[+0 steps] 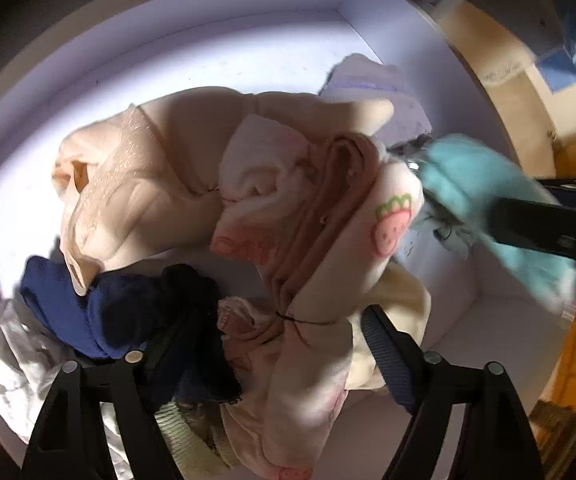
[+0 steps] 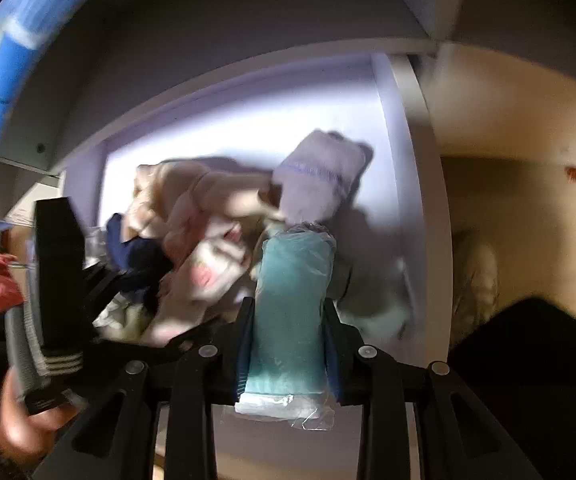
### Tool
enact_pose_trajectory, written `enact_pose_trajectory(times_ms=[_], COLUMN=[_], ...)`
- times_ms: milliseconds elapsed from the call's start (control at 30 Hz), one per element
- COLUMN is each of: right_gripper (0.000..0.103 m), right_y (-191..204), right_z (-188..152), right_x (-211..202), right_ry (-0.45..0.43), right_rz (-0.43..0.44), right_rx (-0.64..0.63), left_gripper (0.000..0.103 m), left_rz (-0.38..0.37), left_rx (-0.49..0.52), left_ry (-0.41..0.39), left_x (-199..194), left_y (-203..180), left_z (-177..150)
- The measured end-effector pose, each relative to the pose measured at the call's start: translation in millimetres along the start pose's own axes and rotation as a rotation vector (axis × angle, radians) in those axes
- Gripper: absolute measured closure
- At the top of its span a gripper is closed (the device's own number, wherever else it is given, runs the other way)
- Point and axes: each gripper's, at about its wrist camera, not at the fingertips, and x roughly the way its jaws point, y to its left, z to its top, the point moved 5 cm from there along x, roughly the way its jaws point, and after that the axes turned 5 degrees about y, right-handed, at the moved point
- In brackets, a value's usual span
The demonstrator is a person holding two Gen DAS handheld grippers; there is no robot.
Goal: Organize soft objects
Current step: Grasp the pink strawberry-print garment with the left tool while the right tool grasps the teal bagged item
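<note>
Closest in, right gripper (image 2: pixel 290 344) clamped on a teal folded cloth in clear plastic wrap (image 2: pixel 292 300), blue-padded fingers (image 2: pixel 244 344) pressed against both sides of the bundle, wrap sticking out behind the jaws. In the left wrist view, left gripper (image 1: pixel 271 320) spread wide over a heap of clothes, nothing between its fingers; a dark navy garment (image 1: pixel 99 312) draped against the left finger, a cream-pink fleece piece with a strawberry print (image 1: pixel 392 224) bulging up between the two. Just beyond, a peach satin garment with a lace band (image 1: pixel 127 184) piled on top of the heap, white crumpled fabric (image 1: pixel 11 360) low at the left edge. Teal bundle hanging over the right side of the heap, near the strawberry print. Farther back, a pale lilac folded cloth (image 2: pixel 320 176) leaning on the pile. All of it inside a white drawer (image 1: pixel 247 52), its rear wall brightly lit. Motion blur over much of the right wrist view.
</note>
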Motion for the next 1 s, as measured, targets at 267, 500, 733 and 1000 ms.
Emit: enact_pose_trajectory(times_ms=[267,500,733,1000], right_gripper=[0.07,0.071,0.073,0.073], right_y=[2,1,-2,-6], right_z=[6,10,17,12], right_x=[43,47,33,27], right_ry=[0.122,0.157,0.115,0.102], right_rz=[-0.061,-0.067,-0.038,-0.002], right_rx=[-0.035,-0.032,0.011,0.046], left_gripper=[0.05,0.056,0.059,0.06], left_rz=[-0.082,-0.103,-0.12,-0.125], left_rx=[-0.071,-0.087,-0.155,-0.173], left_ry=[0.054,0.019,-0.071,-0.193], left_x=[12,-4,-37,-94], left_y=[6,4,13,11], left_z=[-6,-9,-27,-57])
